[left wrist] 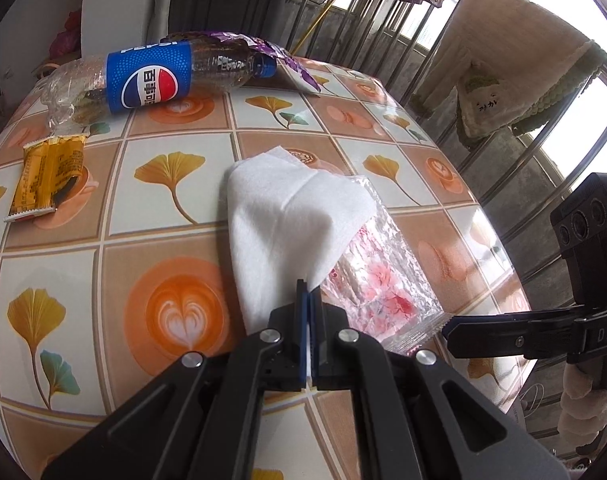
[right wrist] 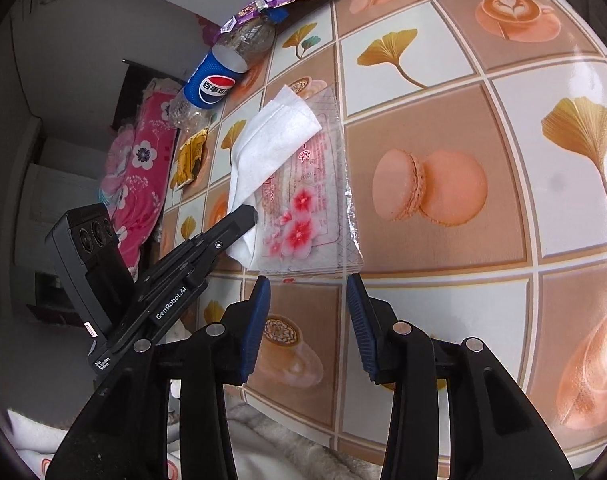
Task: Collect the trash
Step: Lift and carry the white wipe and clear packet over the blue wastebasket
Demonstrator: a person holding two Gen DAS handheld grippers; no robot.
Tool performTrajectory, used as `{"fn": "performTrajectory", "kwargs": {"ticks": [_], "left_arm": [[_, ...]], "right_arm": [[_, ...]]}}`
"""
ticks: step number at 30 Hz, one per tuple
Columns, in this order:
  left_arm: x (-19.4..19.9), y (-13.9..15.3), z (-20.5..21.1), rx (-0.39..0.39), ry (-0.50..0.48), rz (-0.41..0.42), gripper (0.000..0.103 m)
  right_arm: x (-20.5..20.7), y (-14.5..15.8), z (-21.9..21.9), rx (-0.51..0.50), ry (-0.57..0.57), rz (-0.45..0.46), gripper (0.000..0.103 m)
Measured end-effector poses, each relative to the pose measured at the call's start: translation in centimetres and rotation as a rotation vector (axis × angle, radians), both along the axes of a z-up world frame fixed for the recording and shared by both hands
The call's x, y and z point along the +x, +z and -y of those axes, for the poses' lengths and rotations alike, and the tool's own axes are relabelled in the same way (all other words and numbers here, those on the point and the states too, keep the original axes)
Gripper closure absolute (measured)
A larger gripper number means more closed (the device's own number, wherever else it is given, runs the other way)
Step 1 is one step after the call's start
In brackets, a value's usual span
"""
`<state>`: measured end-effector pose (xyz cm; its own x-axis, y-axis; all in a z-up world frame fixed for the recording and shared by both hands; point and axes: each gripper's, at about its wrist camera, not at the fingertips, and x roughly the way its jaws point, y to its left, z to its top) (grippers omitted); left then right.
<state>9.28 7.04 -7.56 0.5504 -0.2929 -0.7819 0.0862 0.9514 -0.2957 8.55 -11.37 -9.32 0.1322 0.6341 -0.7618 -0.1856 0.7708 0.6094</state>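
Left tool (left wrist: 308,300) closed on a white tissue (left wrist: 283,216) at frame centre, tissue draped over a clear flowered wrapper (right wrist: 311,216) on the bench (right wrist: 443,128), right tool (right wrist: 308,292) open and empty just below the wrapper, Pepsi bottle (left wrist: 143,80) upper left

Bright daylight from barred window (left wrist: 443,28), blown out white there. Glossy surface (right wrist: 443,152) shows soft glare streaks. Strong fisheye bending, dark vignette in corners. Centre sharp, edges soft. Room interior dim in right-wrist view.
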Motion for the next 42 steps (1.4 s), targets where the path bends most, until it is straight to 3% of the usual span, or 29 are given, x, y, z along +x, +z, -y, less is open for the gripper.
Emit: {"fn": "performTrajectory", "kwargs": {"ticks": [6, 8, 21, 28, 34, 42], "left_arm": [[0.1, 0.0, 0.0, 0.000, -0.006, 0.002, 0.103], [0.1, 0.0, 0.0, -0.002, -0.006, 0.002, 0.103], [0.1, 0.0, 0.2, 0.002, -0.010, 0.015, 0.103], [0.4, 0.0, 0.1, 0.006, -0.010, 0.012, 0.103], [0.7, 1.0, 0.4, 0.055, -0.001, 0.031, 0.103], [0.4, 4.0, 0.8, 0.176, 0.016, 0.156, 0.103]], "right_arm": [[0.7, -0.4, 0.3, 0.124, -0.067, -0.028, 0.064], [1.0, -0.3, 0.5, 0.119, -0.089, -0.014, 0.064], [2.6, -2.1, 1.4, 0.177, -0.240, -0.031, 0.097], [2.4, -1.4, 2.6, 0.183, -0.271, 0.023, 0.103], [2.0, -0.2, 3.1, 0.135, -0.282, 0.091, 0.103], [1.9, 0.7, 3.9, 0.116, -0.300, 0.141, 0.103]]}}
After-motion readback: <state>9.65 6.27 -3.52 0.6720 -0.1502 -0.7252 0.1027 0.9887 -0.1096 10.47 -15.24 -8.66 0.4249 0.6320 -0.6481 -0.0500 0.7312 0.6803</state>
